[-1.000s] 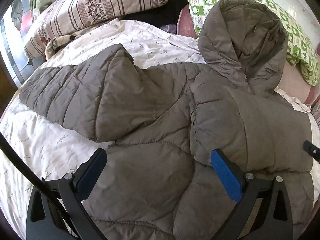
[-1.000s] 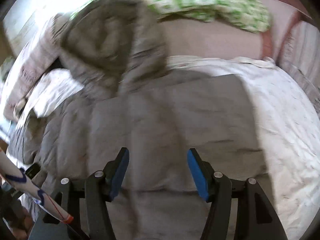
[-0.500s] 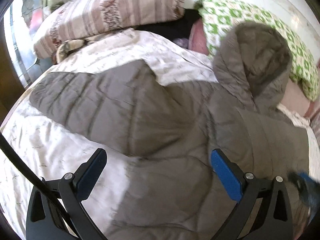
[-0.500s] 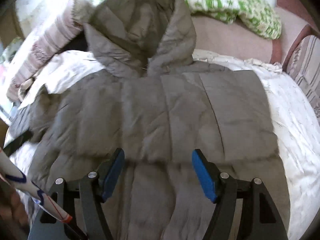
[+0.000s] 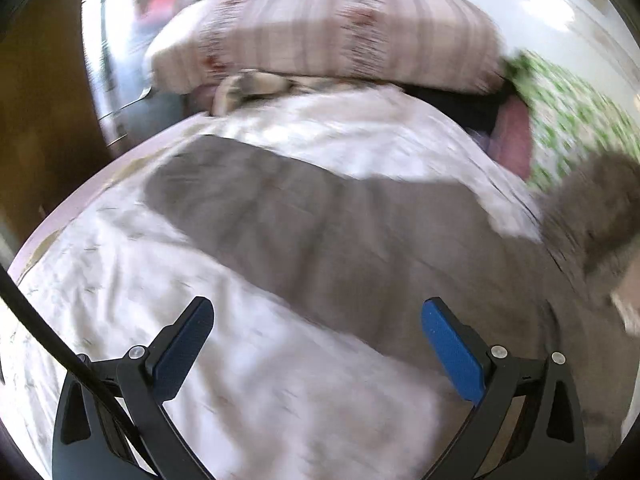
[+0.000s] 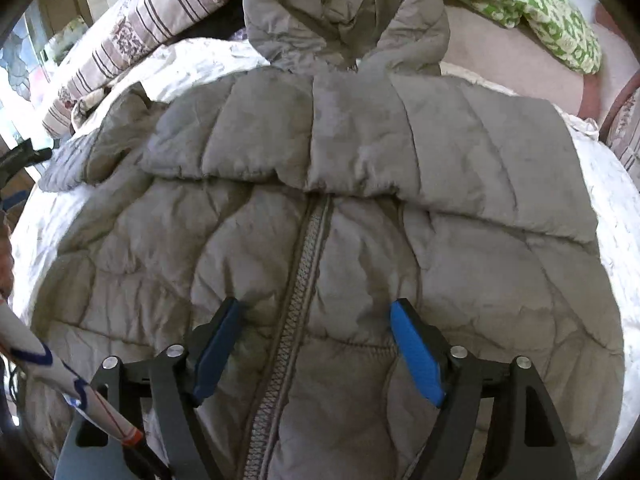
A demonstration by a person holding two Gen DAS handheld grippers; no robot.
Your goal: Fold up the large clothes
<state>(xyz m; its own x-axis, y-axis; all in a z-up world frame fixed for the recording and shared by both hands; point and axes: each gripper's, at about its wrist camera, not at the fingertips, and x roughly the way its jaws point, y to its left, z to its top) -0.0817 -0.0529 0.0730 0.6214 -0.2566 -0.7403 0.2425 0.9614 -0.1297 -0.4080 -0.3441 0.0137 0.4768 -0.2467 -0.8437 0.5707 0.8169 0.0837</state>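
Observation:
A grey quilted hooded jacket (image 6: 360,232) lies flat on the bed, front up, its zipper (image 6: 296,300) running down the middle and its hood (image 6: 344,12) at the far end. One sleeve is folded across the chest. The other sleeve (image 5: 304,224) stretches out to the left over the sheet. My right gripper (image 6: 316,340) is open over the zipper, low on the jacket's front. My left gripper (image 5: 316,340) is open and empty above the sheet beside the outstretched sleeve; that view is blurred.
The bed has a white patterned sheet (image 5: 160,300). A striped pillow (image 5: 328,32) lies at the far left and a green patterned pillow (image 6: 520,4) at the far right. The bed's left edge (image 5: 76,200) drops off beside a wooden surface.
My left gripper has swung left, off the jacket body and toward the outstretched sleeve. My right gripper has moved onto the jacket's middle, over the zipper. Both stay open.

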